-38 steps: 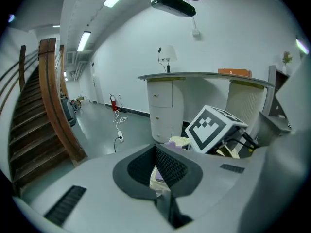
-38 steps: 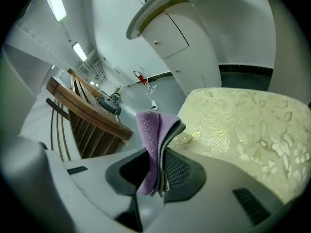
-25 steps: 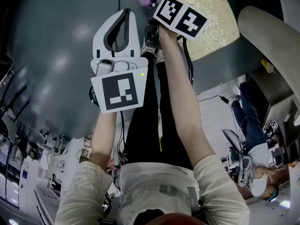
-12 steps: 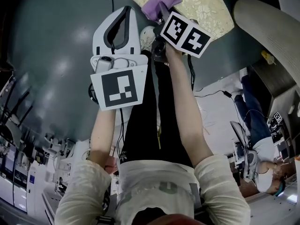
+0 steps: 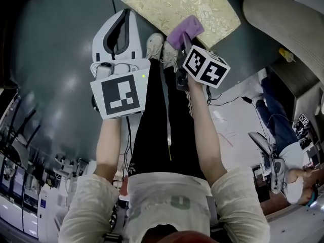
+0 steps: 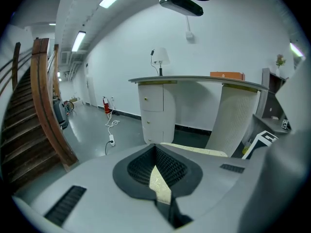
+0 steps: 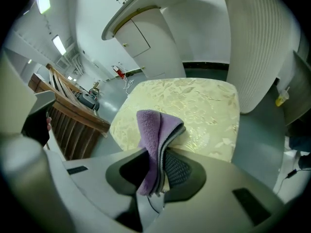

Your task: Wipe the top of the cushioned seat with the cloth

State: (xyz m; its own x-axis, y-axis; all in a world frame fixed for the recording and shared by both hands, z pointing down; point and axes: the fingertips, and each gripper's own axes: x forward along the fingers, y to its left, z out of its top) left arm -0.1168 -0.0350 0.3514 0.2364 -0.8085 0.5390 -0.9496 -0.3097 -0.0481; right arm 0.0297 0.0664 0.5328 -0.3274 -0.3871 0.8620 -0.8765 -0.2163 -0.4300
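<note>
The cushioned seat [image 5: 172, 4] has a pale gold flowered top and lies at the top of the head view. My right gripper [image 5: 182, 39] is shut on a folded purple cloth [image 5: 185, 29] over the seat's near edge. In the right gripper view the cloth [image 7: 153, 130] stands up out of the right gripper [image 7: 158, 178], with the seat [image 7: 199, 106] spread just beyond it. I cannot tell whether the cloth touches the seat. My left gripper [image 5: 124, 14] hangs left of the seat, shut and holding nothing. In its own view the left gripper [image 6: 158, 176] shows only a sliver of the seat [image 6: 194, 149].
A curved white counter [image 5: 288, 29] with a ribbed base [image 7: 252, 42] rises right of the seat. A yellow bottle [image 7: 280, 101] stands at its foot. Cables [image 5: 228, 105] trail on the floor, with another person [image 5: 283, 161] at right. A wooden staircase [image 6: 34, 110] stands left.
My right gripper has drawn back toward the person with the cloth, from farther over the seat to its near edge. The left gripper has hardly moved.
</note>
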